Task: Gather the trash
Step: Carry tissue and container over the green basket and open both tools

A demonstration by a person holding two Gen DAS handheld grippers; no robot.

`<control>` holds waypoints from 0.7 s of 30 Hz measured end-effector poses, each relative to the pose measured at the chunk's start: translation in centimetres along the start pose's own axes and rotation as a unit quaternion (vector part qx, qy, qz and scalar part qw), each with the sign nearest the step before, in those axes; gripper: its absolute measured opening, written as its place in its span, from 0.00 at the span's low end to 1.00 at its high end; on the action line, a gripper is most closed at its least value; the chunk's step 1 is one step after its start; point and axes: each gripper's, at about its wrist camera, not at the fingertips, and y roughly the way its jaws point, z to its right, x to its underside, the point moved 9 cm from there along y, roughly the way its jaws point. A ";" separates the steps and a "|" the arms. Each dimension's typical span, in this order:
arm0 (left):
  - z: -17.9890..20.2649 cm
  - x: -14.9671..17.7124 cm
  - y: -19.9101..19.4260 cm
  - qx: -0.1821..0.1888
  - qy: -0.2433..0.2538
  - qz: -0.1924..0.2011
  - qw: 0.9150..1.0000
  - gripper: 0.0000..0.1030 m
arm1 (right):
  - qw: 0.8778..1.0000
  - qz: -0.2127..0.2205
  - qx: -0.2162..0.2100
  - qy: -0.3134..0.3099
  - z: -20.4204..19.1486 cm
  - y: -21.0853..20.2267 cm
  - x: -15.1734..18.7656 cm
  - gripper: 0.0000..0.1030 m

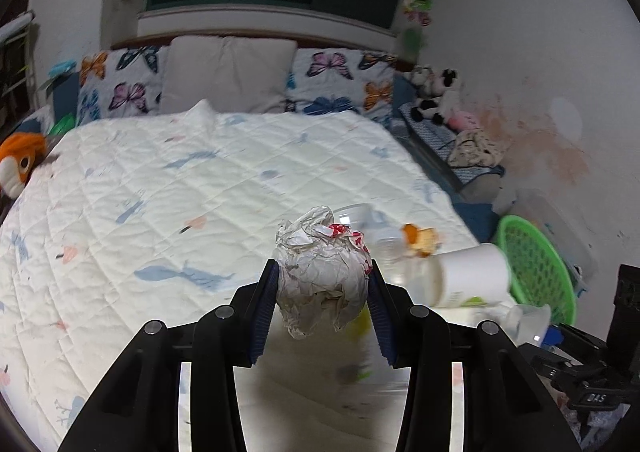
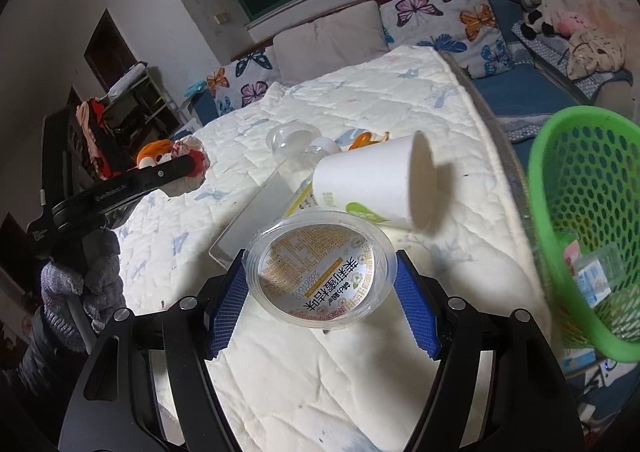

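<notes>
My left gripper (image 1: pixel 323 284) is shut on a crumpled paper ball (image 1: pixel 322 276) with red print, held above the quilted bed. My right gripper (image 2: pixel 320 284) is shut on a clear plastic lid (image 2: pixel 320 268) with a printed label. A white paper cup (image 2: pixel 374 187) lies on its side on the bed just beyond the lid; it also shows in the left wrist view (image 1: pixel 464 276). A clear plastic bottle (image 2: pixel 316 149), a clear cup (image 2: pixel 290 137) and an orange wrapper (image 2: pixel 366 139) lie behind it. A green mesh basket (image 2: pixel 580 211) stands at the bed's right edge, holding some packaging.
The bed (image 1: pixel 200 191) carries butterfly pillows (image 1: pixel 120 83) and a grey pillow (image 1: pixel 228 71) at the head. An orange plush toy (image 1: pixel 20 159) lies at the left edge. Stuffed animals (image 1: pixel 436 95) sit on a blue side mattress. The left gripper's body (image 2: pixel 120 187) shows at left.
</notes>
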 end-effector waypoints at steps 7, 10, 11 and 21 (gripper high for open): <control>5.5 -0.4 -0.3 0.045 0.026 0.003 0.999 0.41 | 0.999 0.027 0.042 0.021 3.8 -2.9 -0.7 0.69; 8.3 -0.7 0.3 0.063 0.042 -0.001 0.997 0.41 | 0.997 0.036 0.064 0.030 5.8 -4.1 -0.8 0.68; 9.0 -0.7 0.4 0.067 0.046 -0.002 0.997 0.41 | 0.996 0.038 0.074 0.034 6.8 -4.6 -0.9 0.69; 18.0 -0.5 3.0 0.119 0.094 -0.027 0.988 0.41 | 0.985 0.053 0.148 0.067 14.7 -8.1 -0.7 0.69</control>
